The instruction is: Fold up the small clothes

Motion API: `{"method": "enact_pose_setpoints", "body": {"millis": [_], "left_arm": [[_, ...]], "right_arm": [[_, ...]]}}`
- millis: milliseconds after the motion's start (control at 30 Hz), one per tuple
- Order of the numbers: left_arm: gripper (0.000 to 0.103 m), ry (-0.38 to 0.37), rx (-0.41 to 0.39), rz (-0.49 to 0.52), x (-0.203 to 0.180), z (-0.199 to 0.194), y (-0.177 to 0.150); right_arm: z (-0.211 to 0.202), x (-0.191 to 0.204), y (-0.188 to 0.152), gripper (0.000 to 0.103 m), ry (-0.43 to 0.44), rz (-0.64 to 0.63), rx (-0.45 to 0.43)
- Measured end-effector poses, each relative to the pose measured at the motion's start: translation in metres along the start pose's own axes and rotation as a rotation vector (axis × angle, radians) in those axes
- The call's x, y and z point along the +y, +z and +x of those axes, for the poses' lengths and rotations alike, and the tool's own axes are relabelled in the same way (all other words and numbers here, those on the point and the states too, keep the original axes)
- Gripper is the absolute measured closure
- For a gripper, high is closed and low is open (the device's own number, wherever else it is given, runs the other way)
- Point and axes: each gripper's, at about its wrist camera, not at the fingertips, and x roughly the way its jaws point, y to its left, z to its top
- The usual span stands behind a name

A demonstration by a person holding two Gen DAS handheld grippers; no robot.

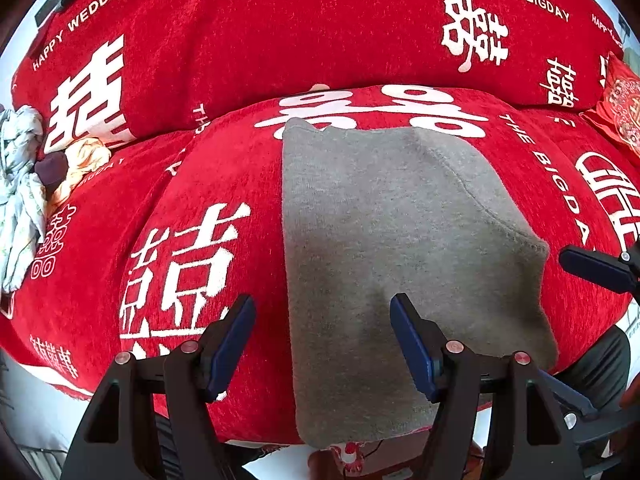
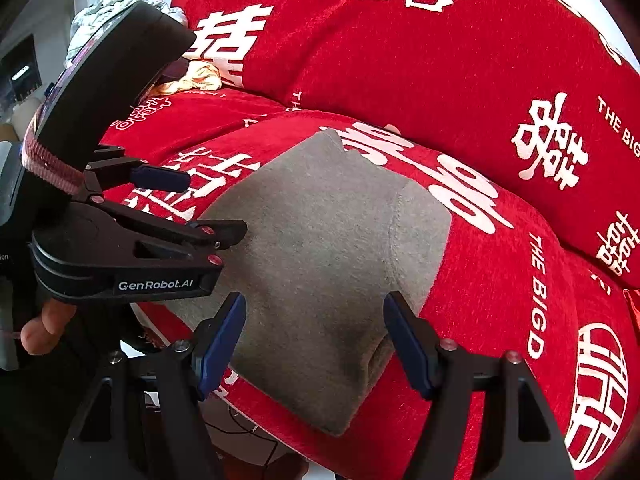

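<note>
Grey garment (image 1: pixel 384 240) lies flat on the front edge of the red sofa cover (image 1: pixel 192 184), the one printed with white characters and English wedding slogans. It looks folded in on itself: a stitched seam runs across its right part, and its near hem hangs slightly over the cushion edge. Same piece in my right view (image 2: pixel 320 248), a corner pointing toward the backrest.

My left gripper (image 1: pixel 323 344) hangs over the garment's left border, jaws standing wide apart, nothing between the blue pads. The left finger (image 1: pixel 232 344) is over red cover, the right one over grey cloth. I cannot tell whether the tips touch the fabric.

My right gripper (image 2: pixel 314 340) sits above the near right part of the garment, jaws likewise spread wide, holding nothing. Both of its fingertips (image 2: pixel 404 336) frame grey cloth, a shadow lying between them.

From the right camera I see the left gripper's black body at the frame's left, with a person's fingers (image 2: pixel 40 326) wrapped on its handle.

Far left on the sofa: a crumpled pile of other clothes (image 1: pixel 20 184), pale printed, orange and a dark piece, well apart from the grey one.

A red embroidered cushion (image 1: pixel 620 100) at the far right
</note>
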Motion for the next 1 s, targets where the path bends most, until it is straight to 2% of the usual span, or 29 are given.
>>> {"method": "enact_pose_setpoints", "body": {"millis": [267, 467, 767, 1000], "left_arm": [[0.032, 0.017, -0.001, 0.023, -0.007, -0.003, -0.002], [0.032, -0.01, -0.021, 0.041, -0.014, -0.01, -0.004], [0.032, 0.072, -0.03, 0.053, -0.025, -0.014, -0.003], [0.032, 0.107, -0.027, 0.078, -0.04, -0.019, -0.005]], "right_arm": [[0.0, -0.003, -0.002, 0.029, 0.001, 0.009, -0.004], [0.004, -0.006, -0.005, 0.029, -0.013, 0.013, 0.008], [0.001, -0.01, -0.008, 0.029, 0.003, 0.039, -0.027], [0.0, -0.015, -0.013, 0.029, 0.021, 0.043, -0.051]]}}
